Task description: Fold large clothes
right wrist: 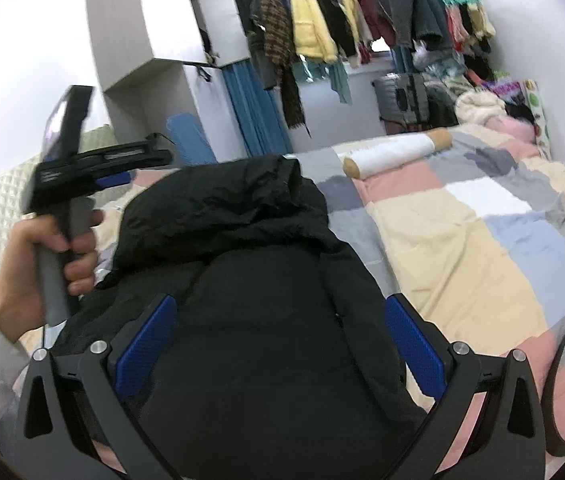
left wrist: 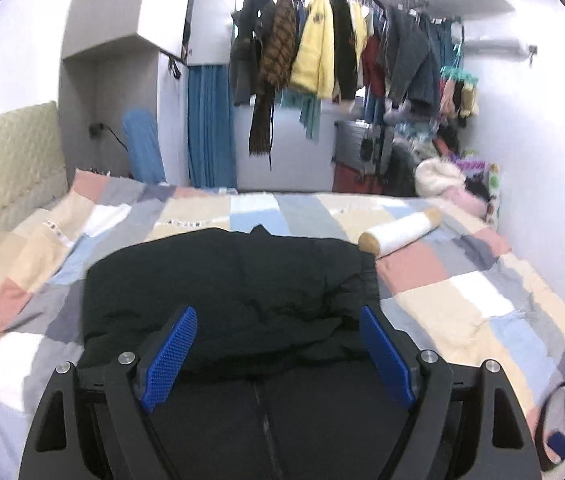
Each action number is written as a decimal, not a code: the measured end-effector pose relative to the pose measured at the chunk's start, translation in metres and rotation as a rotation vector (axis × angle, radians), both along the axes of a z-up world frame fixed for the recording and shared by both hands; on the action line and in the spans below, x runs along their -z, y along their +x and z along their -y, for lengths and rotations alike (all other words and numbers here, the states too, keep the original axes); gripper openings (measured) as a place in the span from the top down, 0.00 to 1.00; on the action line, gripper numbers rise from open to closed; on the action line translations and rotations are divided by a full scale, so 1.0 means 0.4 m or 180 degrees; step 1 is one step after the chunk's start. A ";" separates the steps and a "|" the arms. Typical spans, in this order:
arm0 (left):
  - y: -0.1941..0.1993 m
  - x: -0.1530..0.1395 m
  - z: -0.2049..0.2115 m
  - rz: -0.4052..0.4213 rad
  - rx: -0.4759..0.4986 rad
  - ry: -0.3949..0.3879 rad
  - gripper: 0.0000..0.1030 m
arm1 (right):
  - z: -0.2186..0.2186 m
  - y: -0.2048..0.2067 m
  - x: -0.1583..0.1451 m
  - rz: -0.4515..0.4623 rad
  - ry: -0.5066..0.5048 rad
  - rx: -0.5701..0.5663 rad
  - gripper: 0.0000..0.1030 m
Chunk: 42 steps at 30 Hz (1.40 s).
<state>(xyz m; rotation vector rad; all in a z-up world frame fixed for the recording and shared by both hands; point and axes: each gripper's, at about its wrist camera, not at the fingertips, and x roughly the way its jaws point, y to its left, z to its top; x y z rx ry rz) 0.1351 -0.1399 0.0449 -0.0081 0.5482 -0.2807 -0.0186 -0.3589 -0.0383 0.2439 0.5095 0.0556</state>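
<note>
On the bed (left wrist: 462,292), over its patchwork cover, lies the black padded jacket (left wrist: 234,280), and it is already gathered into a thick bundle with one layer turned over another. Its long axis runs from the near edge of the bed away toward the far side, so it points nearly the same way as both tongs look.

From the left wrist view, the left tongs (left wrist: 278,354) stand wide, with nothing between the blue pads (left wrist: 168,360), and the jacket is directly ahead and below them, its near part lying under the jaws. From the right wrist view, the right tongs (right wrist: 280,354) are also wide and hold nothing; the jacket fills the space under and ahead of them, and its raised folded end (right wrist: 242,184) is at the far side. In this same view the person's left hand (right wrist: 54,256) holds the other tool up at the left side of the jacket, lifted above the cloth.

I judge that both tongs are about equally near to the near end of the jacket, the left one over its left border and the right one over its middle. The next fold probably must go along the long axis. A white roll (right wrist: 396,152) lies on the bed to the right, apart from the jacket.
</note>
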 end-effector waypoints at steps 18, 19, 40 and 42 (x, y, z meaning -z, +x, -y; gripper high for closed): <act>-0.262 0.020 -0.237 0.0276 -0.0108 -0.0165 0.19 | -0.133 -0.017 -0.025 0.0005 -0.0426 -0.0152 0.00; -0.265 0.030 -0.249 0.0227 -0.0122 -0.0217 0.19 | -0.139 -0.015 -0.025 0.0003 -0.0428 -0.0154 0.00; -0.109 0.217 -0.372 -0.0639 -0.0286 -0.0806 0.19 | -0.128 0.568 -0.012 -0.0453 -0.0294 -0.0016 0.00; -0.093 0.240 -0.370 -0.0685 -0.0293 -0.0816 0.19 | -0.126 0.644 0.019 -0.0543 -0.0331 0.0032 0.00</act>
